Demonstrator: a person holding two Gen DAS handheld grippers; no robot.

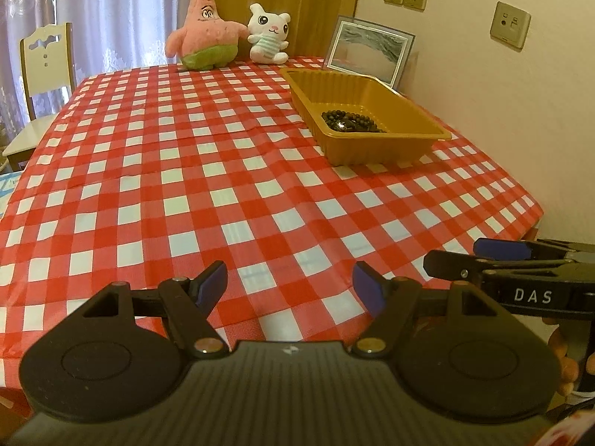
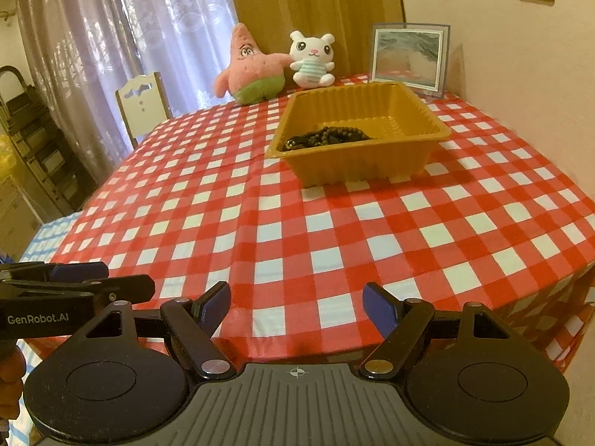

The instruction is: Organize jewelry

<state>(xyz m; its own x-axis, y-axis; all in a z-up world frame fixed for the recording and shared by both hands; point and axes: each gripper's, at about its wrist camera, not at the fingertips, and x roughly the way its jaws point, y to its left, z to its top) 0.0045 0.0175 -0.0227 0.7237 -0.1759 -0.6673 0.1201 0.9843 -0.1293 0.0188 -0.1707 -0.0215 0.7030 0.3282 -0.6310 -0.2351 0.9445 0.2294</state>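
A: Claw status?
B: Left claw [image 1: 290, 284] and right claw [image 2: 296, 304] both spread apart, empty, low over the near counter [image 1: 230, 171] edge.
A: Jewelry?
B: Dark beads [image 2: 327, 136] heaped in the gold tray [image 2: 357, 165], well apart from both; likely parked there for sorting.

White letters "DAS" stand on the black side of the right gripper [image 1: 494, 256], at the right edge of the left wrist frame. "GenRobot.AI" stands in white on the black side of the left gripper [image 2: 93, 278], at the lower left of the right wrist frame.
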